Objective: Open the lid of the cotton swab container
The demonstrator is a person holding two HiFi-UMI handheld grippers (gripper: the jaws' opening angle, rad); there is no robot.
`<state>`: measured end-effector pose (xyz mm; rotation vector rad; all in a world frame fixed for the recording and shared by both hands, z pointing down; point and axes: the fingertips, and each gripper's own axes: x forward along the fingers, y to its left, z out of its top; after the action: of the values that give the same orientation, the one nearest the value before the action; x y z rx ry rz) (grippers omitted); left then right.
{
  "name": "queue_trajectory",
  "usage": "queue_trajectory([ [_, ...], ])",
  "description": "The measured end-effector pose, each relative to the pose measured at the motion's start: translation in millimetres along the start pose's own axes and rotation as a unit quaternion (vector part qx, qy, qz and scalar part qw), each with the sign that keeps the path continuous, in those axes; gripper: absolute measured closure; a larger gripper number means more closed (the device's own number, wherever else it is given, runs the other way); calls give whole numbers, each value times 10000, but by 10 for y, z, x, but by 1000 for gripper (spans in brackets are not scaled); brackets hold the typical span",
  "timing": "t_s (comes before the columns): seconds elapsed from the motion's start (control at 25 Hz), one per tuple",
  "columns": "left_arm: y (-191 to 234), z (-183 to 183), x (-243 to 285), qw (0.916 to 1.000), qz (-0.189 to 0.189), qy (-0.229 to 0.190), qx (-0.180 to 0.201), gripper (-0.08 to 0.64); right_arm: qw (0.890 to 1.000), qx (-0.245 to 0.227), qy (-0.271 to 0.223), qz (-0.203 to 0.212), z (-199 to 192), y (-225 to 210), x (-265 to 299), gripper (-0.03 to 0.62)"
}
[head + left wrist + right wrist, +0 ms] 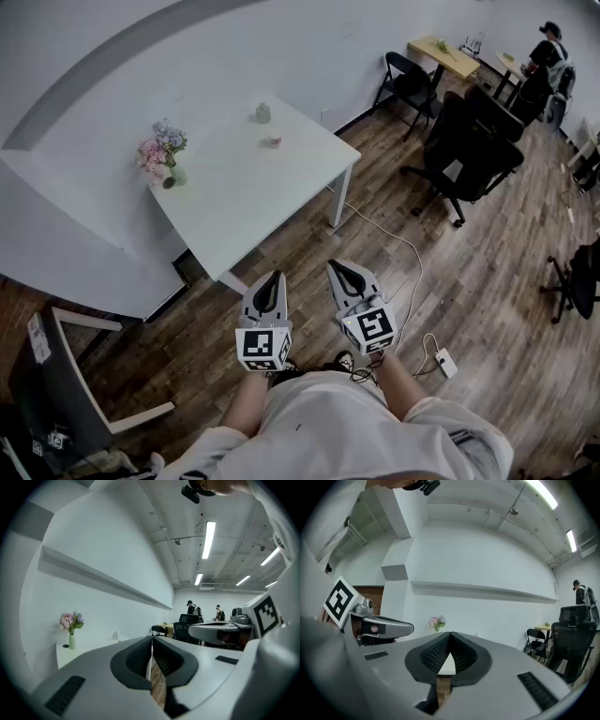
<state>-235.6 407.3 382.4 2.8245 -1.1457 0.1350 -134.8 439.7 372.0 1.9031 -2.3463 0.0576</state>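
Head view. Left gripper (275, 276) and right gripper (335, 266) hang side by side low in front of my operator's legs, both short of the table (246, 202) and well apart from anything on it. I take the container (263, 113) to be the pale jar near the table's far edge. A low pot (275, 141) near it could equally be the one, as both are too small to tell apart.

Hazards, as I judge them:
- A cable (397, 246) crosses the floor by the near table leg and could catch a foot on the approach.
- Claws arriving pressed together would shove a light jar and not grasp it.
- Lifting the lid with nothing holding the body would carry the whole jar up or tip it.
- The vase of flowers (162, 154) at the left corner could be knocked by a wide left reach.

The table top is white, bare and smooth, so small things will slide on it. The floor is wood plank, with black office chairs (469, 150) to the right and a person (547, 54) at a far desk.

Left gripper view. The jaws are pressed together with nothing between them, and only floor shows through the slit. The table and flowers lie far off at the left.

Right gripper view. The jaws are likewise pressed together and empty, with the table edge visible beyond them. A white wall with a long ledge fills the background.
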Motion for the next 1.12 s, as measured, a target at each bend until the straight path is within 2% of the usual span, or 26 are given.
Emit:
queue_trajectory([
  [0.4, -167, -135, 29, 9994, -230, 238, -58, 534, 9999, 66, 68, 143, -48, -21, -45, 594],
  [0.6, -388, -147, 44, 9983, -518, 186, -179, 534, 9996, 123, 189, 146, -111, -37, -199, 594],
  [0.72, -561, -197, 65, 9978, -590, 293, -86, 534, 9995, 140, 234, 127, -173, -121, -346, 593],
  [0.92, -910, -328, 64, 9974, -556, 462, -33, 534, 9996, 117, 196, 143, -308, -319, -621, 594],
  [1.12, -1199, -414, 60, 9980, -363, 507, -107, 534, 9992, 168, 280, 240, -436, -513, -877, 592],
])
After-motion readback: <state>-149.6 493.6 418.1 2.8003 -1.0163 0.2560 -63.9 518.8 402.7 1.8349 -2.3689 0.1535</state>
